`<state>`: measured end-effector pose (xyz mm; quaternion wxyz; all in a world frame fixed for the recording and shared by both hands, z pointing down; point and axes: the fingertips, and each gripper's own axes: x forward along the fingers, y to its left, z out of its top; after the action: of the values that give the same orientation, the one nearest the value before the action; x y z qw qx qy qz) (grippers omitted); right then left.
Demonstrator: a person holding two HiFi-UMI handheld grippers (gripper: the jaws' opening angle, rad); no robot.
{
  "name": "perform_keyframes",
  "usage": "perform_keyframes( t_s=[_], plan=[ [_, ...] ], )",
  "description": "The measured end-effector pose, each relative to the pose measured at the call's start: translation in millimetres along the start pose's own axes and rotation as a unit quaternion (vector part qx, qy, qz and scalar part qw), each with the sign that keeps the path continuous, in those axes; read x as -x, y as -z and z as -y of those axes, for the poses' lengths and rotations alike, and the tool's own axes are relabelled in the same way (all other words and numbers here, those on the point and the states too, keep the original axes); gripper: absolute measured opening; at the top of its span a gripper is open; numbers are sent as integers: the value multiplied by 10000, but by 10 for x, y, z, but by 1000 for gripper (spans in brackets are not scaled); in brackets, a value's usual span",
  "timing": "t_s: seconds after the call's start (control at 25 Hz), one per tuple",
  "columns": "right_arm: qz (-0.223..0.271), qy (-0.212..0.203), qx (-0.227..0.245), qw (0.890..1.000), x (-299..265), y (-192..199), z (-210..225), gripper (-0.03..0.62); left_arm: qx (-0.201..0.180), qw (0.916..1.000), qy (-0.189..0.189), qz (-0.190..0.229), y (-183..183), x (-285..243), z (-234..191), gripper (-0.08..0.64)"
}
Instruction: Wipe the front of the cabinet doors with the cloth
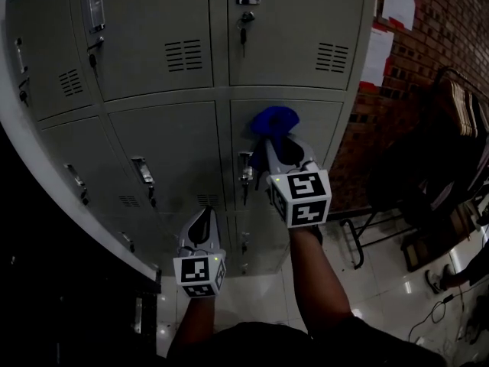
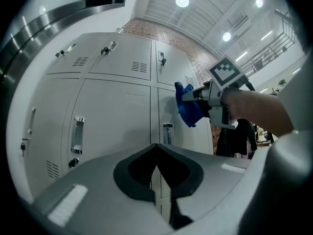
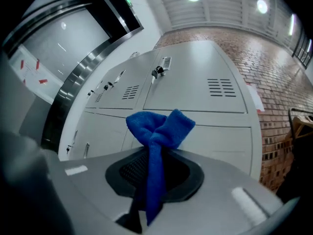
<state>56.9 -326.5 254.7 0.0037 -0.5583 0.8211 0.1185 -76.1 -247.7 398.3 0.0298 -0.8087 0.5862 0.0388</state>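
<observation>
pinching the blue cloth (image 1: 273,121), the right tool (image 1: 275,144) holds it at the top of a lower cabinet door (image 1: 325,122), while the left tool (image 1: 203,219) hangs shut and empty below. only a small wad sticks out, so it may snag on the nearby key (image 1: 246,176) or slip loose.

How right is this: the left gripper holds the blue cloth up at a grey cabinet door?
Wrong gripper: the right gripper holds the blue cloth up at a grey cabinet door. The right gripper view shows it pinched between the fingers; the left gripper is shut, empty.
</observation>
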Motion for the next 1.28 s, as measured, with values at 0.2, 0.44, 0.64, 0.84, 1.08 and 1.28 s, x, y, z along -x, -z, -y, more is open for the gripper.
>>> perform_keyframes(
  t_s=[0.2,0.44,0.64,0.84,1.08,1.28],
  plan=[
    [-193,-315,-71,9993,-97,189,-359,64,44,9999,-127,-80,76,73,-121,17],
    [-301,-352,-39,9989,-257,276,-504,64,45,9997,-226,-54,48,49,-268,17],
    [-369,-320,35,9988,-407,295,-529,64,139,9995,-268,-63,84,35,-365,17],
    [-381,-224,51,9990,-419,300,-518,63,128,9995,-284,-37,51,8,-433,17],
    [-438,-51,2,9990,-327,382,-280,63,103,9993,-346,-73,71,-41,-496,17],
    [-451,135,24,9989,-241,433,-53,61,190,9996,-217,-79,102,-131,-372,17]
  ],
)
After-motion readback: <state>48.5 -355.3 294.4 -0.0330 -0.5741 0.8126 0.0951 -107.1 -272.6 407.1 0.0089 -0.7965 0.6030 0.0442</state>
